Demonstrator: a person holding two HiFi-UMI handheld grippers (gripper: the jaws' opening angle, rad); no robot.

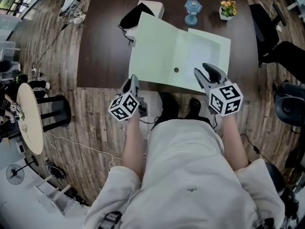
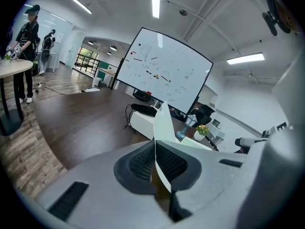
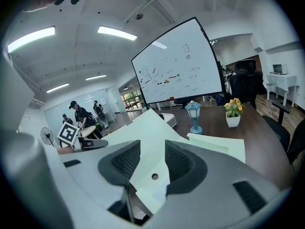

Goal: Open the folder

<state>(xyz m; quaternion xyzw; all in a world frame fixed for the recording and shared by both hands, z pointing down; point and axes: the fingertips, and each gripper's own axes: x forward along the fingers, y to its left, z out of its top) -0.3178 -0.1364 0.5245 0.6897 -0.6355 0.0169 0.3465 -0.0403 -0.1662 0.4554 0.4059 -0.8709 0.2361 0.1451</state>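
Closest to me: the L gripper (image 1: 133, 83) is clamped tight on the near-left edge of the folder (image 1: 177, 51). Its own view shows the thin pale-green cover standing up btwn the pads. The R gripper (image 1: 205, 73) has its jaws wide apart and grips nothing. It hovers over the folder's near-right part, and the inner sheet w/ a small round hole shows in the gap.

The folder sits at the near edge of the dark table (image 1: 102, 46), cover raised and tilted left, back half flat. I'd call it roughly half open.

What could go wrong:
- The pinch is only on the cover's rim, so a quick swing could slip it out or crease it.
- Nothing pins the back half, so pulling the cover may drag the whole folder. It looks to overhang the near edge a bit and could slide off.
- The cover swings toward the white box (image 1: 151, 7) w/ a black item (image 1: 134, 17) on it (pouch or cable, can't tell), and could knock it.

Further back on the table stand a blue lantern ornament (image 1: 192, 12) and a flower pot (image 1: 228, 9), both clear of the folder.

Room: plank floor, a round side table (image 1: 29, 113) at left, dark chairs (image 1: 281, 54) at right, a whiteboard (image 3: 177, 63), ceiling strip lights and ppl in the distance.
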